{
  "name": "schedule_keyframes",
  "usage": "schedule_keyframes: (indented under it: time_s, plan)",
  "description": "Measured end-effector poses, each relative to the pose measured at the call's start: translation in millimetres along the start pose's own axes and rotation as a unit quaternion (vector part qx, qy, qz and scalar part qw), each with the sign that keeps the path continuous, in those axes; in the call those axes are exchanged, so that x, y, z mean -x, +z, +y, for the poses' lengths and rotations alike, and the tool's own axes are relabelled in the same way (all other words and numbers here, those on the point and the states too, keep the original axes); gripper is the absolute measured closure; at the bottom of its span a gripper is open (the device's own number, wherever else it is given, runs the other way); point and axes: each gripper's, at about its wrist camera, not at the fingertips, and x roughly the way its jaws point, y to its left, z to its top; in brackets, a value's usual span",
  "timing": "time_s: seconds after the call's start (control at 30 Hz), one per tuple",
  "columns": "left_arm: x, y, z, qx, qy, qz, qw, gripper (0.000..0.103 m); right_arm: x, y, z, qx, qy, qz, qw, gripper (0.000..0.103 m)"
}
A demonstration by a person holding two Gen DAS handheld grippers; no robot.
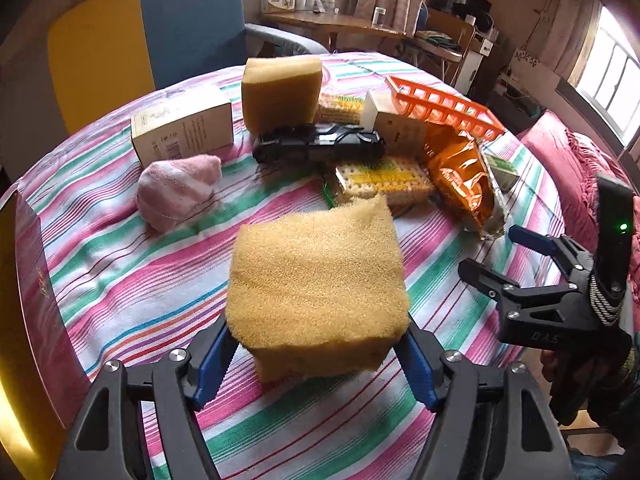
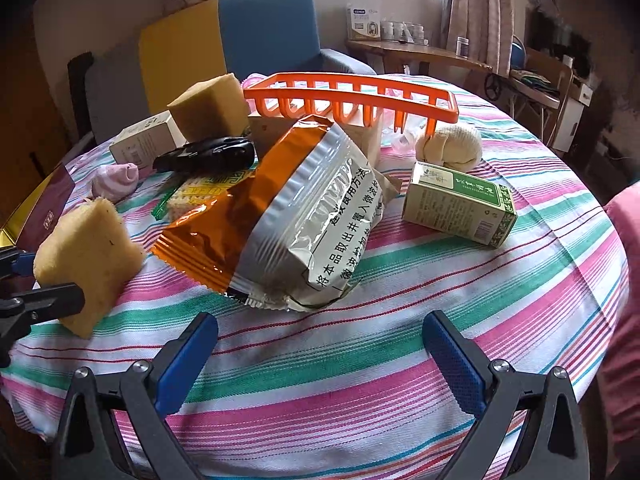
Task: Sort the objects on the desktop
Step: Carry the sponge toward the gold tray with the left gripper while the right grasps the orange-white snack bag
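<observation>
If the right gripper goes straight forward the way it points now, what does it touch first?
Most likely the silver and orange snack bag, which lies directly ahead of the open right gripper. Only striped tablecloth lies between them. Depth is hard to judge.

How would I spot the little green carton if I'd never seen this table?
Start at the round table with the pink, green and white striped cloth and find the big orange and silver snack bag in the middle. Just right of it lies a small green and cream cardboard carton, the only green box, in front of a rolled cream cloth.
</observation>
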Motion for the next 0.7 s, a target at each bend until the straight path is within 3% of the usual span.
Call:
schedule_keyframes:
  time_s: [0.07, 0.3, 0.5, 0.7]
  plan:
    - [-8.7, -2.6, 2.4, 0.011, -0.002, 0.020, 0.9997, 0.028, -2.1, 0.0, -0.5, 0.001, -0.001, -0.004, 1.000, 0.000]
    - [13.9, -15.8, 4.7, 0.036, 0.015, -0.028, 0.9989, 0.035, 3.4, 0.9, -3.3, 0.002, 0.011, 0.008, 1.000, 0.000]
    - [35.7, -38.4, 10.4, 0.050, 0.045, -0.042, 0.9969, 0.035, 20.4, 19.8, -25.4, -0.122, 0.089, 0.007, 0.989, 0.000]
    - [43.5, -62.3, 25.0, 0.078, 0.058, -0.038, 0.9945, 0.034, 2.4, 41.7, -18.7, -0.149, 0.068, 0.013, 0.986, 0.000]
